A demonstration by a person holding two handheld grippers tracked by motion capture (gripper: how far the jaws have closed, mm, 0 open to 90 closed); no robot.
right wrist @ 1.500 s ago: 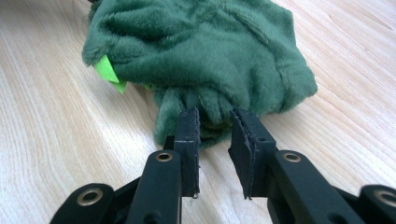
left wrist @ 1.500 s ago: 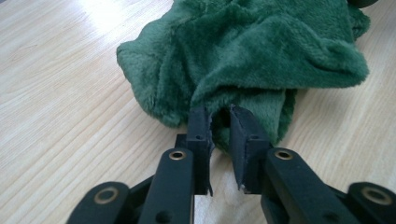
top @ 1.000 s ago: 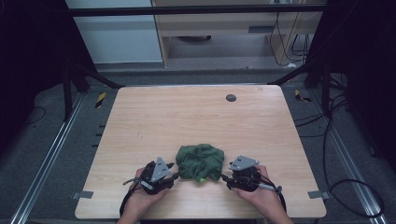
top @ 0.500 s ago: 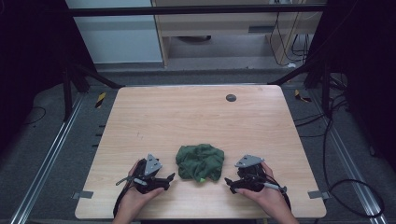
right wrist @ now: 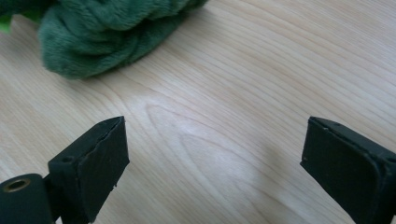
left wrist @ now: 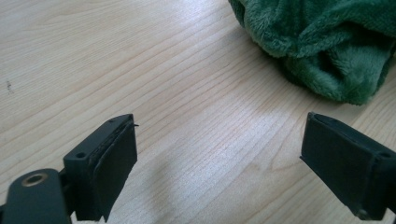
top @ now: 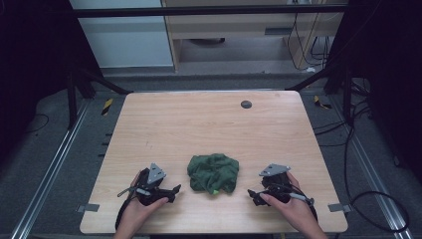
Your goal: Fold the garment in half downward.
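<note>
Cloth (top: 214, 173): crumpled, between my grippers.
Left gripper (left wrist: 219, 154): released, just been opening.
Right gripper (right wrist: 215, 158): likewise.
Risk: pinching one loose fold, bundle unravels.

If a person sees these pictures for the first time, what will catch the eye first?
First, the crumpled green towel, lying in a heap near the front edge of the pale wooden table. Next, the two black tools on either side of it, the left tool and the right tool, both with jaws wide open and nothing between them. A small dark round spot sits near the far edge.
</note>
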